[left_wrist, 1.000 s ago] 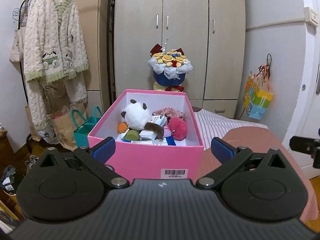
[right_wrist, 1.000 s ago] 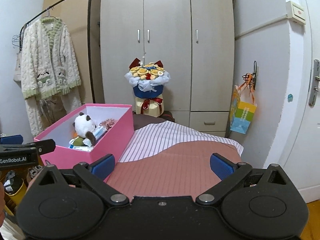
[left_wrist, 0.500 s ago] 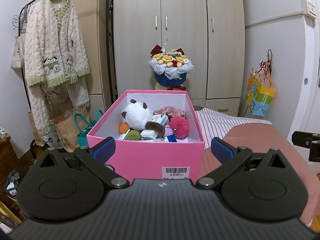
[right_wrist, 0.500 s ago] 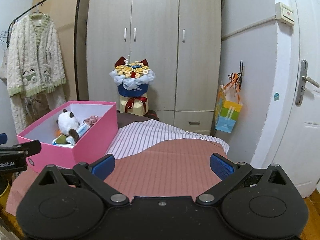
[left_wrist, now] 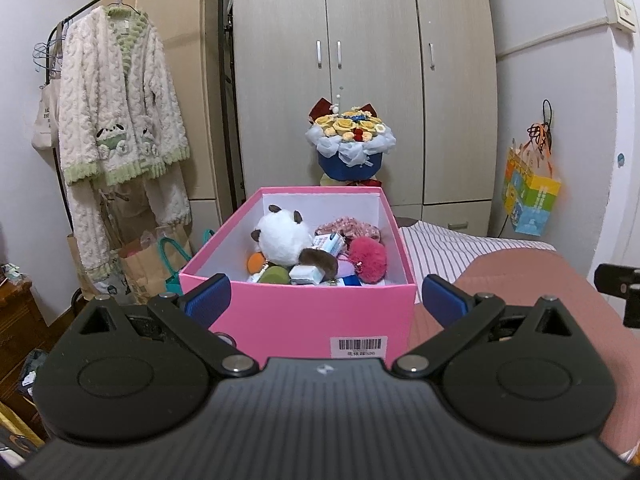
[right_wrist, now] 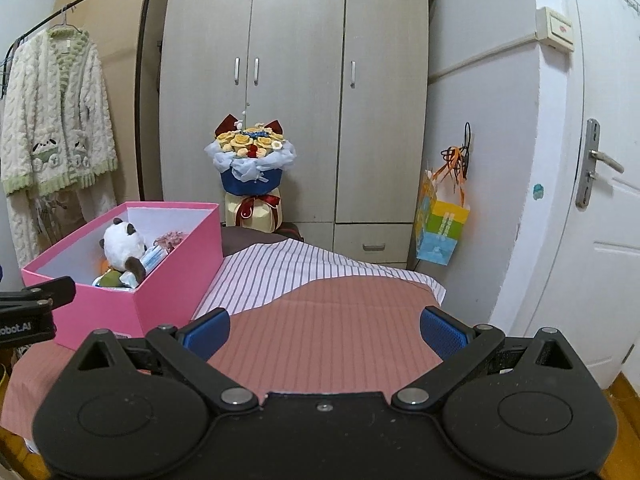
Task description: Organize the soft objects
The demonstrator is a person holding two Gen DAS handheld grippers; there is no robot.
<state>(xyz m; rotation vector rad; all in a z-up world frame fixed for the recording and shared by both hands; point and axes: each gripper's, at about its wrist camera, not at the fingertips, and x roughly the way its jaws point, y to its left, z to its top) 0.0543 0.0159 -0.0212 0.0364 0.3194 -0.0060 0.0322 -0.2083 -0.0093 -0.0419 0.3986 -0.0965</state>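
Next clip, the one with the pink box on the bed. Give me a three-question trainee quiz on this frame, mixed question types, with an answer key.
1. True or false: the white plush panda with brown ears lies inside the open pink cardboard box.
2. Multiple choice: the left claw is A) shut on the fluffy magenta pom-pom, B) open and empty, facing the box, C) shut on the box rim.
3. Fill in: the right claw is open above the pink ribbed ____.

Key
1. True.
2. B.
3. Bedspread; a white striped sheet shows beyond it.
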